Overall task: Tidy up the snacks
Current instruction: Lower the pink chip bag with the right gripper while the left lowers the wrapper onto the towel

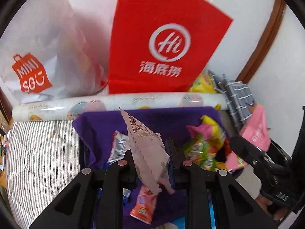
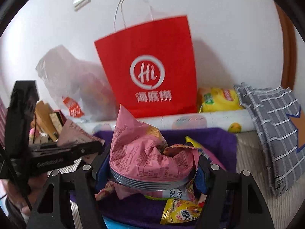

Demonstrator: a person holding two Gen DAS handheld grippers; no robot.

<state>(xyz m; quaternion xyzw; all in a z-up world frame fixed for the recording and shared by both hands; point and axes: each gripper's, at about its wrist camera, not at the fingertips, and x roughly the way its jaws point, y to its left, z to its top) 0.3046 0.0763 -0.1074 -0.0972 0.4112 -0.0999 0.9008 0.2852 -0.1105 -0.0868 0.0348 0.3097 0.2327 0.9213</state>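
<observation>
My left gripper (image 1: 150, 158) is shut on a pale mauve snack packet (image 1: 146, 145) and holds it above a purple cloth (image 1: 99, 126) strewn with snacks. My right gripper (image 2: 152, 169) is shut on a crumpled pink snack bag (image 2: 144, 152) over the same purple cloth (image 2: 215, 139). In the left wrist view the right gripper (image 1: 247, 148) shows at the right with its pink bag (image 1: 255, 131). In the right wrist view the left gripper (image 2: 57, 150) shows at the left with its packet (image 2: 74, 133). Several other packets lie on the cloth, among them an orange one (image 1: 143, 206) and a yellow one (image 2: 179, 211).
A red paper bag (image 1: 162, 43) (image 2: 150, 72) and a white Miniso plastic bag (image 1: 38, 57) stand against the wall. A rolled printed sheet (image 1: 114, 103) lies before them. A yellow pack (image 2: 219, 99) and a grey checked cloth (image 2: 274, 126) lie at the right. Striped bedding (image 1: 38, 152) lies at the left.
</observation>
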